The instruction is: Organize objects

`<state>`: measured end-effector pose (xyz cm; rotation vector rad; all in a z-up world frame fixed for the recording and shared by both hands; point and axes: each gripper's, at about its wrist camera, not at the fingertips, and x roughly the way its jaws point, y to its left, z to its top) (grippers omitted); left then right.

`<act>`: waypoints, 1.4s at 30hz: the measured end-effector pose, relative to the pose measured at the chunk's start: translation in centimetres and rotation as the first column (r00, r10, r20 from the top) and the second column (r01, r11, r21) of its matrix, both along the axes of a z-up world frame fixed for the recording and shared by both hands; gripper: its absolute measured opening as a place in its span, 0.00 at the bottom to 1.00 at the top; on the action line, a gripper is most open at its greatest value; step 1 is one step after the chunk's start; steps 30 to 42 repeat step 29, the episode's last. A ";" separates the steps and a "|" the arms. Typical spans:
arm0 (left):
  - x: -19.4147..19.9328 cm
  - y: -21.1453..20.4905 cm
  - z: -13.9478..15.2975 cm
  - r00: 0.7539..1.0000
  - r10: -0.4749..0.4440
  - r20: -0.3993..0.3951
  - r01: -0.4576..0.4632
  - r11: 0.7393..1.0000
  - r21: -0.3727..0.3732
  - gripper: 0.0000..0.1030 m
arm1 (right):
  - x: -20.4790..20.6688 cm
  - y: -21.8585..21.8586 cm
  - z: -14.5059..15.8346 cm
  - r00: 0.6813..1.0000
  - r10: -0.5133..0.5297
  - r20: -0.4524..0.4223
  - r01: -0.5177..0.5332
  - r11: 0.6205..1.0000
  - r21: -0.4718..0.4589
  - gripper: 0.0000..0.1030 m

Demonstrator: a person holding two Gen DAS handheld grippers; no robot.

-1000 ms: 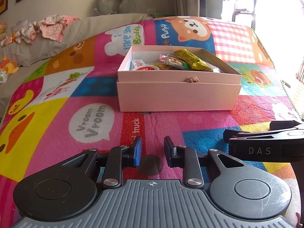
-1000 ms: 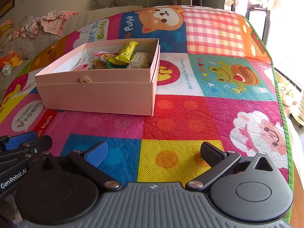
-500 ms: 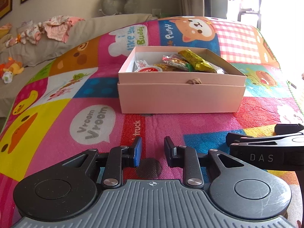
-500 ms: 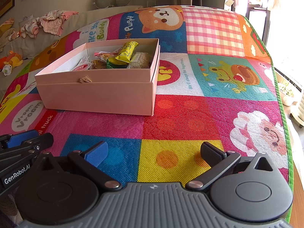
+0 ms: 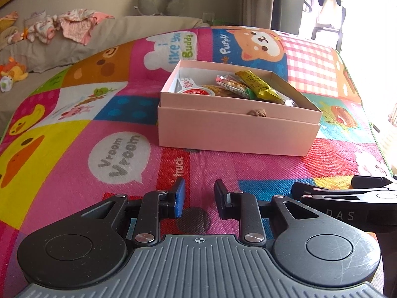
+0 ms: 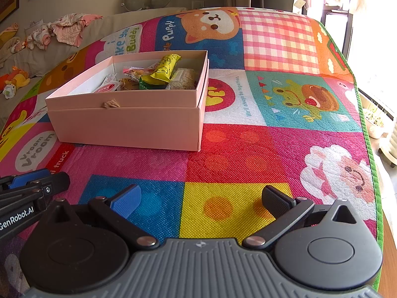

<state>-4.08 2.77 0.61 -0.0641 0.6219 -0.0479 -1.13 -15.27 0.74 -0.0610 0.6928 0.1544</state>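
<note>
A pink cardboard box (image 5: 235, 134) (image 6: 129, 126) stands open on the colourful play mat (image 5: 74, 149) (image 6: 248, 161), nested in its lid. Several snack packs lie inside it, among them a yellow-green wrapper (image 5: 258, 87) (image 6: 165, 69) and a red-and-white round pack (image 5: 196, 90) (image 6: 106, 88). My left gripper (image 5: 199, 197) hovers low over the mat in front of the box, its jaws a narrow gap apart with nothing between them. My right gripper (image 6: 201, 198) sits just to its right, wide open and empty, over the blue and yellow squares. Each gripper's fingers (image 5: 322, 195) (image 6: 37, 181) show at the edge of the other's view.
Behind the mat is a beige sofa (image 5: 111, 32) with baby clothes (image 5: 74, 22), a soft toy (image 5: 15, 70) and a grey neck pillow (image 5: 162, 0). The mat's green-bordered right edge (image 6: 369, 149) drops off towards a bright window.
The left wrist view has tilted a little, so the box now leans slightly in it. The right gripper has stayed put, and neither jaw gap has changed.
</note>
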 end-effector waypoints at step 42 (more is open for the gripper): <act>0.0 -0.8 0.1 1.000 -0.011 -0.002 0.011 0.998 0.062 0.28 | -0.3 -0.1 0.0 1.000 0.000 -0.002 0.000 1.000 0.001 1.00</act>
